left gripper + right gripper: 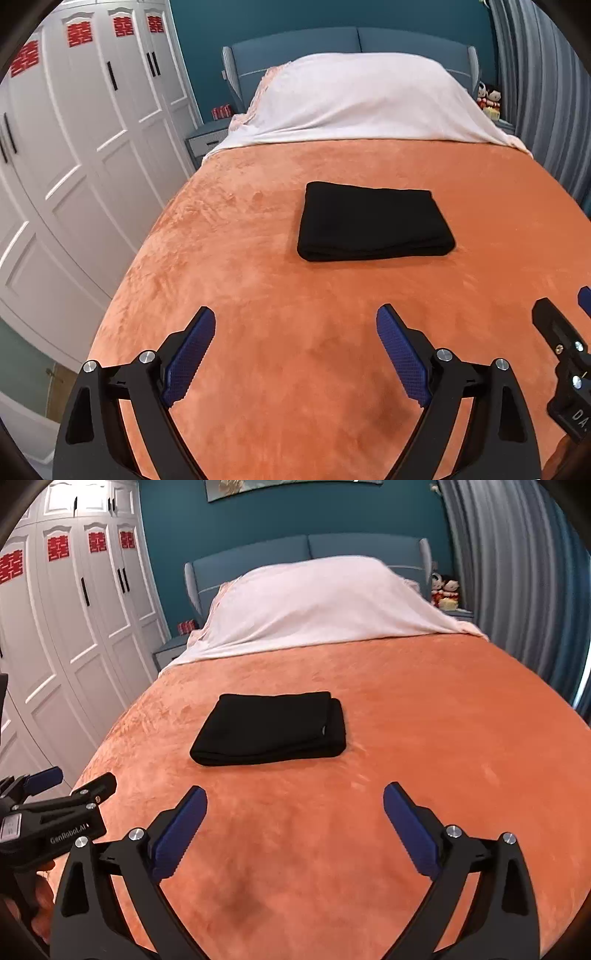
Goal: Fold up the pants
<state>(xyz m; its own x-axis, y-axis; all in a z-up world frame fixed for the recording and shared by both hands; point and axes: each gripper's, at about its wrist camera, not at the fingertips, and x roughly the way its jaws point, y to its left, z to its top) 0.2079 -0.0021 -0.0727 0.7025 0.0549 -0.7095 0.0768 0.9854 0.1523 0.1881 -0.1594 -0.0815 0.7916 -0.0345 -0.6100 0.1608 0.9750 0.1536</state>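
The black pants (375, 225) lie folded into a flat rectangle on the orange bedspread (258, 295), in the middle of the bed. They also show in the right wrist view (271, 727). My left gripper (295, 325) is open and empty, held above the bedspread short of the pants. My right gripper (295, 801) is open and empty too, beside the left one and equally short of the pants. The left gripper shows at the left edge of the right wrist view (70, 786), and the right gripper shows at the right edge of the left wrist view (565, 325).
A white-pink cover (362, 99) lies over the pillows at the blue headboard (295, 48). White wardrobe doors (74, 147) run along the left of the bed. Grey curtains (517, 572) hang on the right. A nightstand (207, 136) stands at the bed's far left, dolls (445, 590) at far right.
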